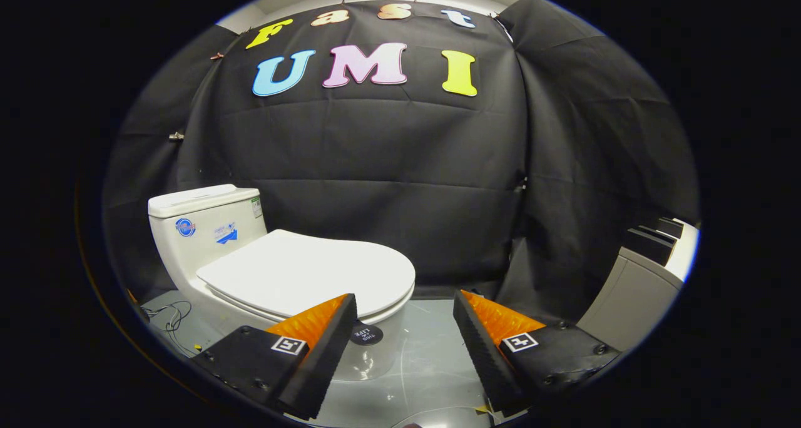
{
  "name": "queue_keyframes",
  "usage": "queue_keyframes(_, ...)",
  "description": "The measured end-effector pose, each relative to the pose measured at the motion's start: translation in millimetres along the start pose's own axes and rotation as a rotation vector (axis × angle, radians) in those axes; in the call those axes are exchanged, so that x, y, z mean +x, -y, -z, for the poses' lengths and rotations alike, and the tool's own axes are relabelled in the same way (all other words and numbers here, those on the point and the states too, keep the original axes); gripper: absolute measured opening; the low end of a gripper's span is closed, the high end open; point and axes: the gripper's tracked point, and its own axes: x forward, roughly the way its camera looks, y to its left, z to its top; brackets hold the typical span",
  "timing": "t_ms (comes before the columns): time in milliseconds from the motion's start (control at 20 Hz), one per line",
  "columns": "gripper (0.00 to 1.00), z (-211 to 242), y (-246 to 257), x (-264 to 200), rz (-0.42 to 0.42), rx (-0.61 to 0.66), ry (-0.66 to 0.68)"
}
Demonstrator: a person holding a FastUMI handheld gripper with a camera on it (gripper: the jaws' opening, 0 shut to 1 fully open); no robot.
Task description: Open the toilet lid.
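A white toilet stands on the floor ahead and to the left of my fingers. Its flat white lid [306, 271] lies down shut over the bowl, with the front rim just beyond my left fingertip. The cistern [203, 228] rises behind the lid against the black cloth wall. My gripper [405, 300] is open, its two black and orange fingers spread wide with nothing between them. The left finger [319, 334] overlaps the front of the bowl in the view; I cannot tell if it touches. The right finger [494, 337] hangs over bare floor.
Glossy grey floor [425, 353] runs between and beyond the fingers. Loose cables [169, 318] lie on the floor left of the toilet. A grey cabinet-like unit [632, 296] stands at the right. A small black round sticker [367, 334] sits on the bowl's front.
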Motion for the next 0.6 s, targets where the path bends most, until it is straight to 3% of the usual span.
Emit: queue_keyframes(600,0.98,3.0,-1.0,0.7,-0.011,0.004,-0.015)
